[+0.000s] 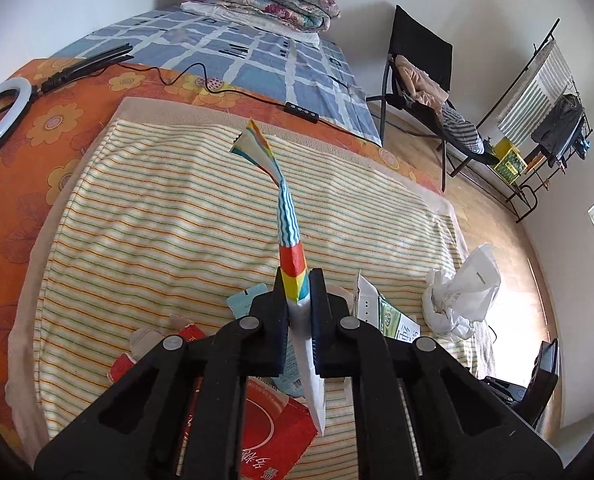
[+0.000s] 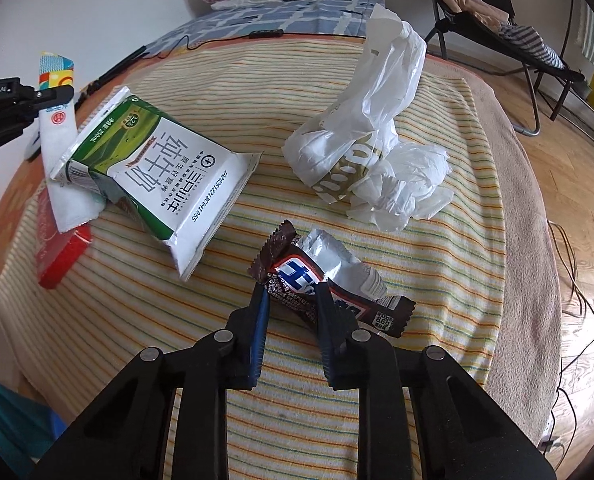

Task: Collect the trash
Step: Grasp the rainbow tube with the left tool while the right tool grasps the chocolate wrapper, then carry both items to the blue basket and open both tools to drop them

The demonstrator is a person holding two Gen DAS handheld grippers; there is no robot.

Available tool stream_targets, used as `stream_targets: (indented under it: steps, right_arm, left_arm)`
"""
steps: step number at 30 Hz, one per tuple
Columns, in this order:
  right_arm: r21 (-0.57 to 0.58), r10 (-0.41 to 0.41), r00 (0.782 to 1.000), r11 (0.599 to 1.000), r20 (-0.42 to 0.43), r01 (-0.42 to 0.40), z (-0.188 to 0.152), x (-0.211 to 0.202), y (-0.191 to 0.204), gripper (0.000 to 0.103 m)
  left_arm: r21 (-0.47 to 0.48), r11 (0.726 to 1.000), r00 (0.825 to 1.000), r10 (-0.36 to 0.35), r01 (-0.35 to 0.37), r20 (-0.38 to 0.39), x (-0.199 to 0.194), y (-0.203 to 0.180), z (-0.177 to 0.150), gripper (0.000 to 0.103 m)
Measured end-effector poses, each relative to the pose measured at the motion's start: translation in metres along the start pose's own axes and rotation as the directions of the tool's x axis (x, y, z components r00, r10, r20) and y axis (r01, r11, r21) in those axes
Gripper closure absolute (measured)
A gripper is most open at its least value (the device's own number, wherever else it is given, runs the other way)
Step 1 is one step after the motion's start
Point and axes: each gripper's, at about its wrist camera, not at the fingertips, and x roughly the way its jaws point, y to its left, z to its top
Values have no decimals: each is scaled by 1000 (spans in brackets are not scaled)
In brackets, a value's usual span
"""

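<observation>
Left wrist view: we pinch a colourful wrapper while our other gripper grabs a chocolate bar wrapper.

Our left gripper [image 1: 299,300] is squeezed tight on the long colourful wrapper [image 1: 287,220], which sticks up past the fingertips above the striped blanket [image 1: 157,208] on the bed. We hold it by its white end so the rest hangs free and we can carry it off. In the right wrist view, our right gripper [image 2: 293,294] has its jaws on both sides of the brown chocolate bar wrapper [image 2: 329,276], which lies flat on the blanket. The jaws look snug on it, near its torn end, so we think it can be lifted. The milk carton [image 2: 157,172], the red box [image 2: 63,252] and the white plastic bag [image 2: 373,140] wait on the blanket. We think the trash may go in that bag.
</observation>
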Motion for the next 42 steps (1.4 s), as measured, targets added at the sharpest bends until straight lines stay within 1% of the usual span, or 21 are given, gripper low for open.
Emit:
stream_targets:
  steps: [1,2,3,11,15,20,27,32,38,42]
  right_arm:
    - [1,1,1000,1000,1,-1,-1,-1,0,91]
    - [8,2,1000,1000,6,-3,-2,-3,0,92]
    - [12,6,1000,1000,12,-6,-3,-6,0,95]
    - [58,15,997,998,77,-19,-5,-33,-6,95]
    - [69,49,993,996,110,-56,-6,-53,-2,95]
    - [22,82,985,996,150,-86,-13,-78,19,95]
    - [-32,160,977,987,142,-157,-40,-99,58,95]
    - [-78,215,969,975,124,-207,-66,-109,88,95]
    - [-81,274,959,960,71,-269,-99,-107,111,95]
    - [-82,287,957,955,34,-284,-117,-99,121,95]
  left_arm:
    - [1,1000,1000,-2,2,7,-4,0,0,97]
    - [4,1000,1000,-4,4,15,-8,0,0,97]
    - [9,1000,1000,-5,5,23,-13,0,1,97]
    - [48,999,997,-28,25,71,-50,-4,-4,97]
    - [77,996,995,-41,34,91,-71,-9,-13,97]
    - [98,994,993,-64,55,95,-95,-12,-31,97]
    - [133,989,994,-74,62,87,-123,-16,-71,97]
    - [159,985,996,-71,62,55,-134,-17,-108,97]
    - [169,983,997,-75,76,-13,-133,-16,-155,97]
    - [182,980,997,-71,77,-41,-133,-16,-183,97]
